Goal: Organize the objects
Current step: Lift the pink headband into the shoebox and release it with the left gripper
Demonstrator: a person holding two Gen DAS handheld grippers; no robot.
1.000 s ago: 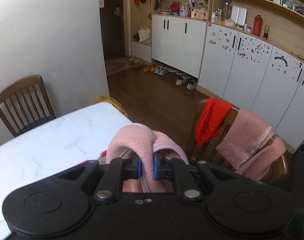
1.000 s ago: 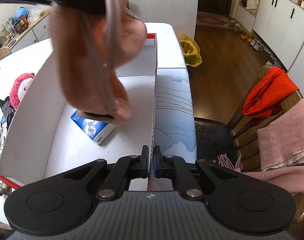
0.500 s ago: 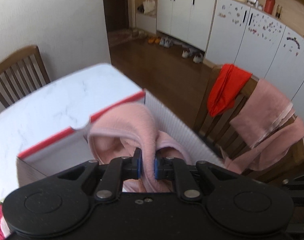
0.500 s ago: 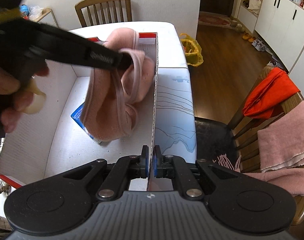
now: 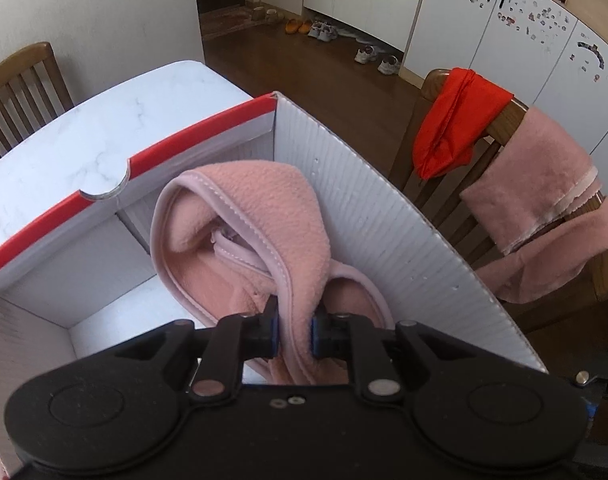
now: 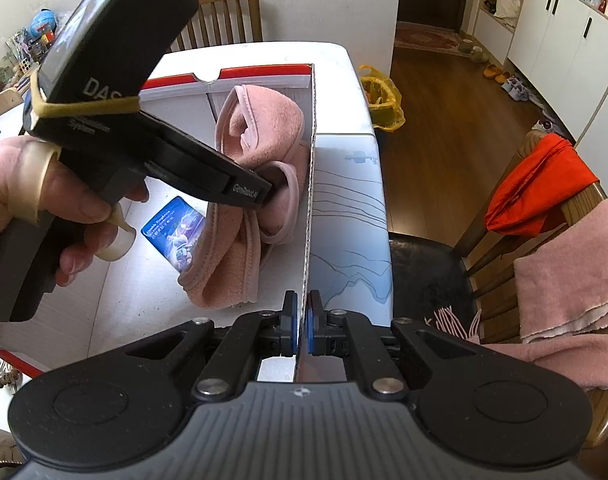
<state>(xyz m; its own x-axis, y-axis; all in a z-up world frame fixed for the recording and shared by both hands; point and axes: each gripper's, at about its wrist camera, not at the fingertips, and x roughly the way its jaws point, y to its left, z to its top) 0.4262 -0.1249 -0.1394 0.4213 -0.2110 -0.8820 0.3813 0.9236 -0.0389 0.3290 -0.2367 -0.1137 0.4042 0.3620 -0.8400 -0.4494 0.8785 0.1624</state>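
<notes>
Left gripper (image 5: 294, 330) fingers, easing apart, have lowered the pink garment (image 5: 264, 216) into the box (image 5: 383, 216); right gripper (image 6: 302, 322) clamps its wall

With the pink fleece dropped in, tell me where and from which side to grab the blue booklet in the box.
Take the blue booklet by its near-left corner, coming steeply from above on the left. It lies flat on the floor of the box, and the pink fleece drapes over its right end, so only the left part is exposed. The left gripper is opening around the fleece; the right gripper pinches the box wall.
</notes>
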